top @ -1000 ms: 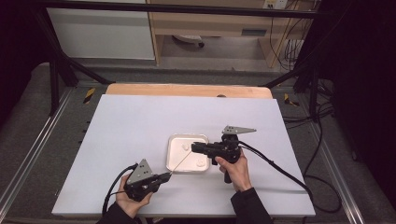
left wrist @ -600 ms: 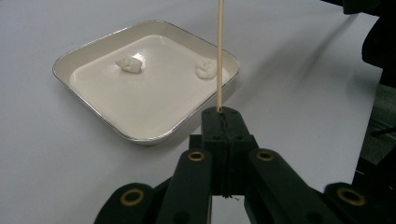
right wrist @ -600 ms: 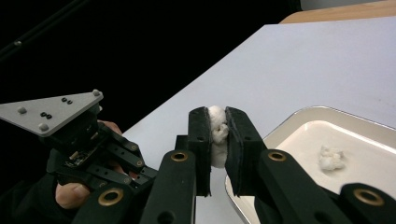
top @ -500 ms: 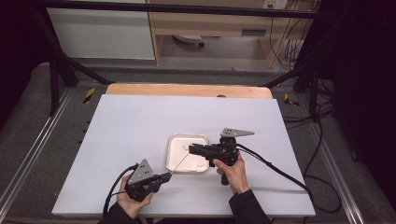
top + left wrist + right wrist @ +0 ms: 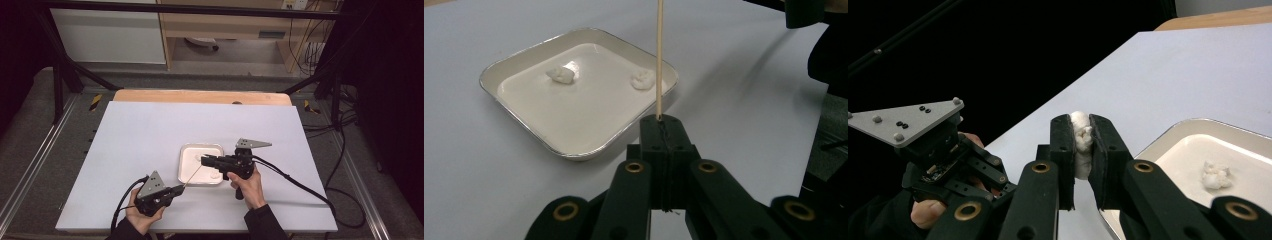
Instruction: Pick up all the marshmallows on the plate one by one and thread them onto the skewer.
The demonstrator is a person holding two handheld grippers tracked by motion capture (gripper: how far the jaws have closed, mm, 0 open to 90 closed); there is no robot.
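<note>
Near the table's front edge, the left gripper (image 5: 659,120) pinches a thin wooden skewer (image 5: 659,55); the right gripper (image 5: 1081,145) squeezes a white lump (image 5: 1081,142) over the tray (image 5: 186,150)

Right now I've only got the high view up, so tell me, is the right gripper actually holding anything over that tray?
Observer: Yes. In the right gripper view, the right gripper is shut on a white lump, squeezed between its pads.
Operator: And the left one, is that thin stick really clamped?
Observer: In the left gripper view, the left gripper is shut on the wooden skewer, which rises straight out from between its closed jaws.
Operator: What's left in the tray?
Observer: The left gripper view shows two small white lumps lying apart in the tray, one of them close beside the skewer in that picture.
</note>
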